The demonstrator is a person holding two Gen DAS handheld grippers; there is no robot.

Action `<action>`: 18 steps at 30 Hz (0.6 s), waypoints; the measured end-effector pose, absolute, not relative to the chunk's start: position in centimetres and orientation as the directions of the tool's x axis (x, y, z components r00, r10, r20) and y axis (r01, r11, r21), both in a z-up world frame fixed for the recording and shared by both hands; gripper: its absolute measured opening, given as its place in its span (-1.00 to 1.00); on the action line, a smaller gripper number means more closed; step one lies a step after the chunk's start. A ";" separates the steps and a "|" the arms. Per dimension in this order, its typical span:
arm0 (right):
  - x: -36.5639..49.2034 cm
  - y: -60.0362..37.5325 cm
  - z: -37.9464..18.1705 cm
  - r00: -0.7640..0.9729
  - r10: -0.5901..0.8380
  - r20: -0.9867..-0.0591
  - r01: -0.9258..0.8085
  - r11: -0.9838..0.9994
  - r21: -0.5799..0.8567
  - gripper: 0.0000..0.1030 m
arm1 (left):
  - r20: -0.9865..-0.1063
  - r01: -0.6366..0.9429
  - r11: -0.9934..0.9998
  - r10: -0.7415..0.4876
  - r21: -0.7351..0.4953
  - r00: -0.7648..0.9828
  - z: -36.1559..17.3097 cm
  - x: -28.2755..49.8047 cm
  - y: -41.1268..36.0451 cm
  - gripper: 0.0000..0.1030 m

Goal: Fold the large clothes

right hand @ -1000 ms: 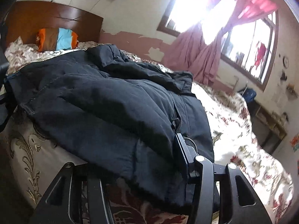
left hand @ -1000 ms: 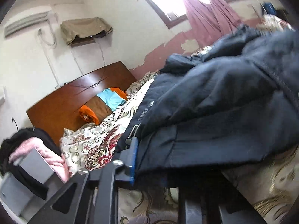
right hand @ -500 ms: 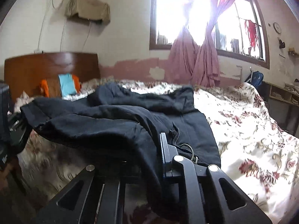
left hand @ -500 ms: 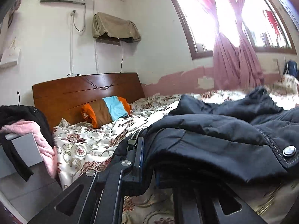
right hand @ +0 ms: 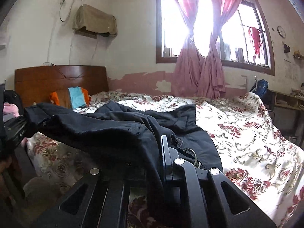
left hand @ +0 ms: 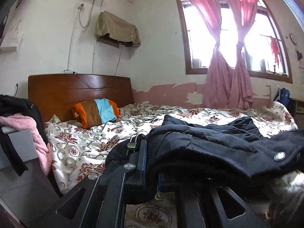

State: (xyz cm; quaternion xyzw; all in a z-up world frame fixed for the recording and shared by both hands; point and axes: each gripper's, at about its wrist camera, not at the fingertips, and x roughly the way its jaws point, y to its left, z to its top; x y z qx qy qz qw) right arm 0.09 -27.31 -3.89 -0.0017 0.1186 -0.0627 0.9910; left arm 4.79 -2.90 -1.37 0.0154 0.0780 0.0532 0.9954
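A large black padded jacket (left hand: 218, 148) lies across the near side of a bed with a floral cover (left hand: 85, 142). My left gripper (left hand: 150, 163) is shut on the jacket's near edge, cloth bunched between its fingers and lifted off the cover. In the right wrist view the same jacket (right hand: 114, 127) stretches leftward, and my right gripper (right hand: 157, 155) is shut on its hem, fabric draped over the left finger. The held edge hangs taut between both grippers; the left gripper (right hand: 15, 131) shows at the far left.
A wooden headboard (left hand: 79, 91) and an orange, brown and blue pillow (left hand: 95, 114) sit at the bed's head. Pink and black clothes (left hand: 22, 129) hang over a grey box at left. Pink curtains (right hand: 199, 72) frame the window; a shelf (right hand: 288, 98) stands at right.
Both grippers closed on the jacket's near edge and lifted it. Both views levelled out, from looking down at the jacket to looking across the bed.
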 end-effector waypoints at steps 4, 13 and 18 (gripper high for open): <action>-1.8 -27.7 -2.5 0.971 -0.093 -0.222 0.086 0.995 -0.039 -0.84 | -0.163 -0.069 0.996 0.078 0.063 0.984 -0.6 1.9 -2.8 -0.85; -2.5 -28.5 3.8 0.995 -0.046 -0.084 0.041 0.997 -0.063 -0.85 | -0.047 0.009 0.998 -0.006 0.067 0.999 4.4 0.4 -2.5 -0.86; -1.8 -27.6 6.4 0.999 -0.051 -0.001 0.050 0.991 -0.124 -0.85 | 0.017 0.027 0.994 -0.029 0.101 0.999 7.5 1.2 -2.7 -0.86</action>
